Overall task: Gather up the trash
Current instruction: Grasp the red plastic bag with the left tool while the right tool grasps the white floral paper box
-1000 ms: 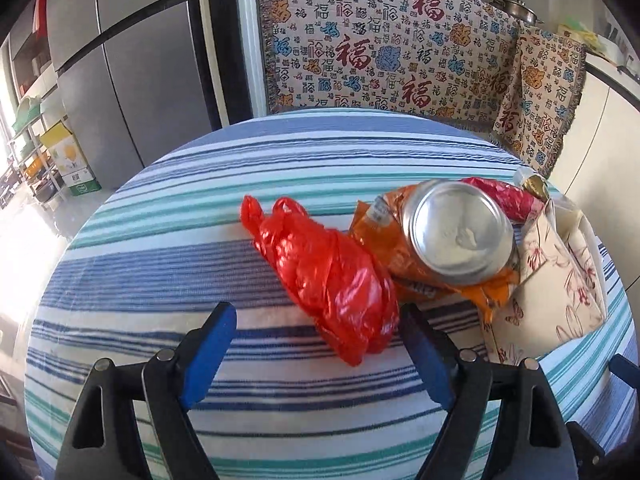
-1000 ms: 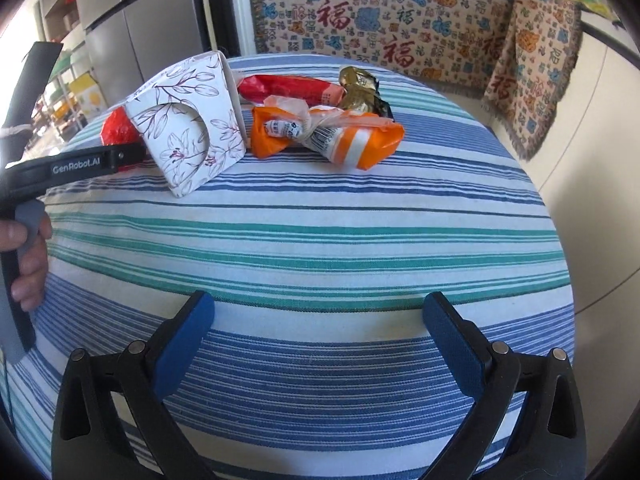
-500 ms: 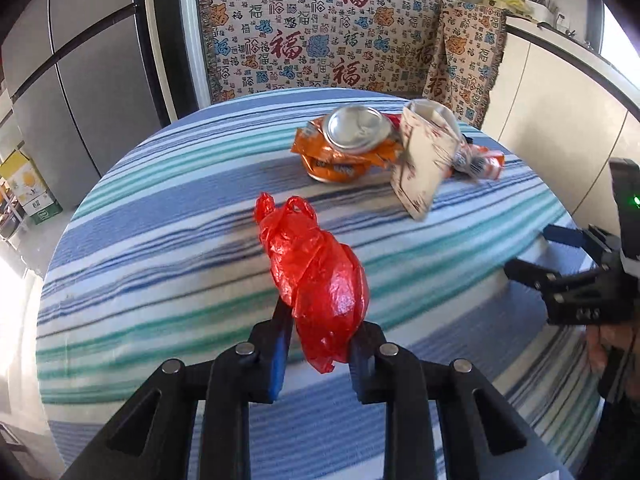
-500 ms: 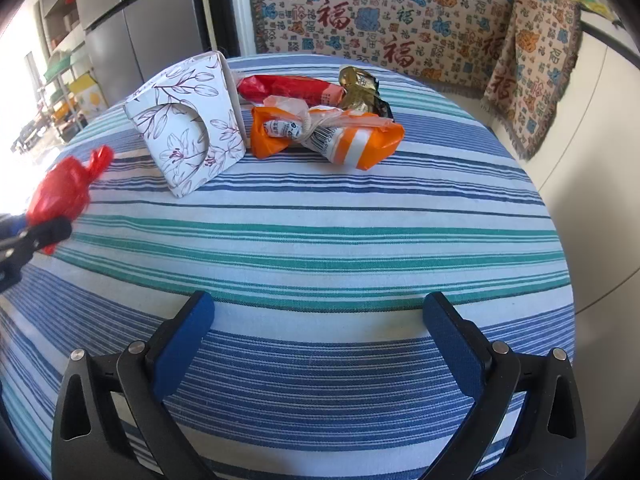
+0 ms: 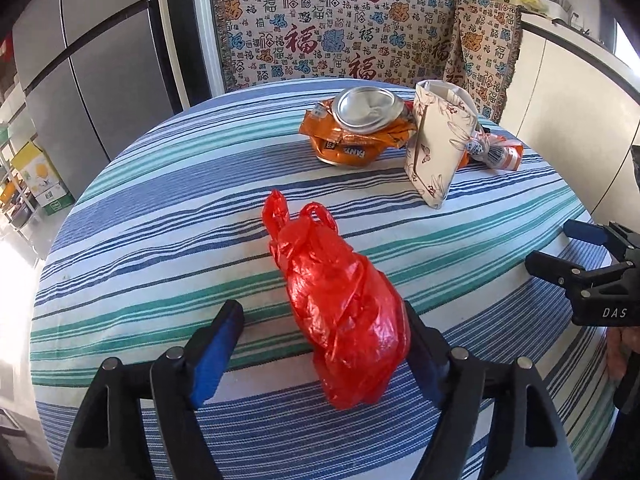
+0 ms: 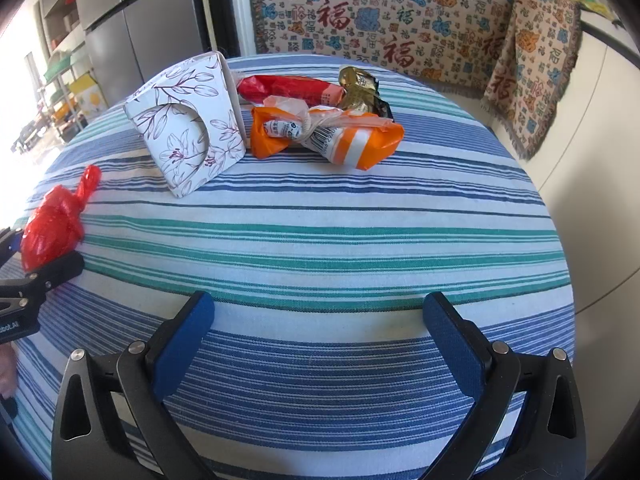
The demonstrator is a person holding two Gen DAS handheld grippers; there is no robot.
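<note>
A crumpled red plastic bag (image 5: 340,304) lies on the striped round table (image 5: 160,240), between the fingers of my open left gripper (image 5: 320,344); it also shows in the right wrist view (image 6: 54,224). Farther back lie a crushed orange can (image 5: 356,128), a floral paper box (image 5: 438,140) and an orange-white wrapper (image 6: 332,136). A red wrapper (image 6: 288,88) and a gold wrapper (image 6: 358,92) lie behind them. My right gripper (image 6: 316,340) is open and empty above the table's near edge.
A sofa with a patterned cover (image 5: 340,36) stands behind the table. A grey fridge (image 5: 80,60) is at the left, white cabinets (image 5: 568,92) at the right. The right gripper shows at the right edge of the left wrist view (image 5: 580,264).
My left gripper closed on the red bag, carried it toward the table's near side, then opened. The bag now rests on the table. The right gripper has not moved.
</note>
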